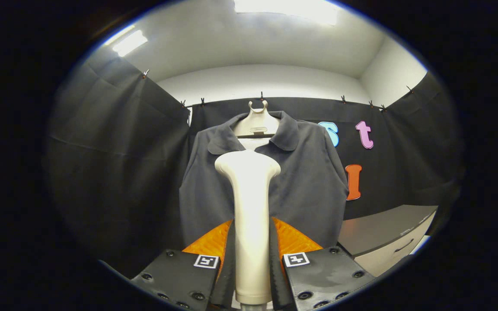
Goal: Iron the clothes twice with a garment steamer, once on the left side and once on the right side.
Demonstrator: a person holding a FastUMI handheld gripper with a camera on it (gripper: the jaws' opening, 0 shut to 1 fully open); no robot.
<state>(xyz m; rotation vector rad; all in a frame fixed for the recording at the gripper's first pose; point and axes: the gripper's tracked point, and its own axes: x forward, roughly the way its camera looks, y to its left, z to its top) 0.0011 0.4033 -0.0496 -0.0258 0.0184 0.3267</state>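
I've got the claw (251,259) clamped on the steamer (249,216), standing upright at centre frame; the shirt (305,181) hangs dead ahead beyond it.

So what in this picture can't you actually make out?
- Steamer, gripper view: its front face points at the shirt, so any steam or contact is unseen.
- Shirt's middle and hem: covered by the steamer and the gripper shut on its handle.
- Cabinet beside the shirt: cut off low down.

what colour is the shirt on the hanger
Dark grey shirt, seen in the gripper view, beyond the cream steamer the gripper clamps.
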